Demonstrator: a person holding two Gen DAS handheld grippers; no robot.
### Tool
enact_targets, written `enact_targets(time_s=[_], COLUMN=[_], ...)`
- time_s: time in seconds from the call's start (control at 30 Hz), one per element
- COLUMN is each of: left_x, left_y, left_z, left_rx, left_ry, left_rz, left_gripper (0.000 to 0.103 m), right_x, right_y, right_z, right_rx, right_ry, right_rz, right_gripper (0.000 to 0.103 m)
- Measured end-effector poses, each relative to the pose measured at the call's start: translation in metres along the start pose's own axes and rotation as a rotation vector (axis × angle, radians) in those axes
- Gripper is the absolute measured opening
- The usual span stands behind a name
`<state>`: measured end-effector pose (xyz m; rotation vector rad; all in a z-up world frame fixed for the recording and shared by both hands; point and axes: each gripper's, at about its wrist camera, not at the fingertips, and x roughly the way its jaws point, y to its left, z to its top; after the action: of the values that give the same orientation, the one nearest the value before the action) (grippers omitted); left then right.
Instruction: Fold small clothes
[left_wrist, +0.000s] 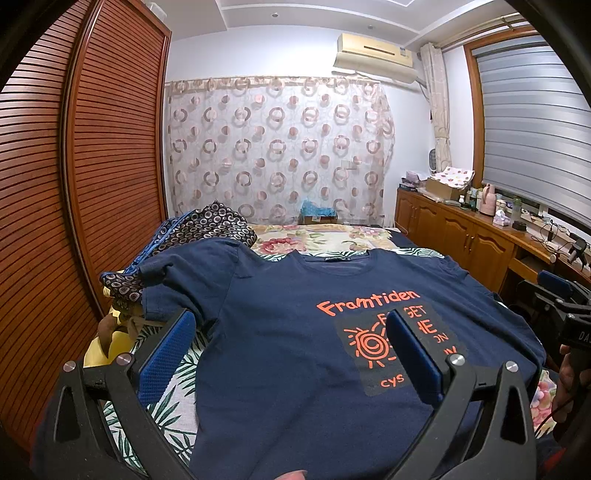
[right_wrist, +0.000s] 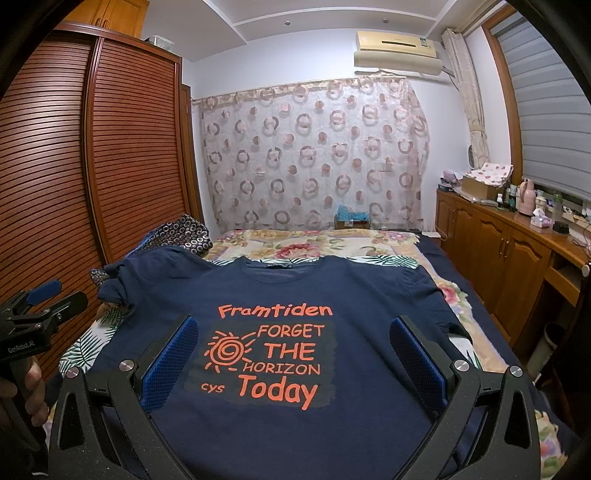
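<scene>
While the bed (right_wrist: 480, 354) w/ its floral and leaf-print covers is taking up most of the room, the navy T-shirt (right_wrist: 369, 295) is lying on it face up, print showing, collar toward the far end and hem nearest the cameras. Judging by that, folding is barely starting: body is spread flat, right sleeve is lying out to the side, left sleeve (left_wrist: 173, 273) is sitting rumpled against a pile of dark patterned cloth (left_wrist: 207, 225), and no fold is showing anywhere, so sleeves, sides and the halving are all looking like work left. Both tools are hovering low over the hem end, pointing fwd along the shirt. Left gripper (left_wrist: 291, 354) is hanging over the shirt's left half w/ jaws wide apart, nothing between them; one blue pad is over the edge, the other over the print. Right gripper (right_wrist: 295, 360) is sitting centred over the print, jaws likewise spread, gripping nothing. Whether either is touching fabric, can't tell.
</scene>
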<state>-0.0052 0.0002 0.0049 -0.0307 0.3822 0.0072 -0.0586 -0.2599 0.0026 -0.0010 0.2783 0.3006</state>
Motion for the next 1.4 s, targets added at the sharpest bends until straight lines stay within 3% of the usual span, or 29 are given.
enact_targets(time_s=[1.4], left_x=[-0.0025], left_y=[-0.0024], left_z=[-0.0001], left_rx=[0.006], left_ry=[-0.008], left_rz=[0.004], left_gripper=[0.103], right_x=[0.0], right_y=[0.0009], right_z=[0.0], right_rx=[0.0], right_ry=[-0.002], right_rz=[0.001], right_gripper=[0.103])
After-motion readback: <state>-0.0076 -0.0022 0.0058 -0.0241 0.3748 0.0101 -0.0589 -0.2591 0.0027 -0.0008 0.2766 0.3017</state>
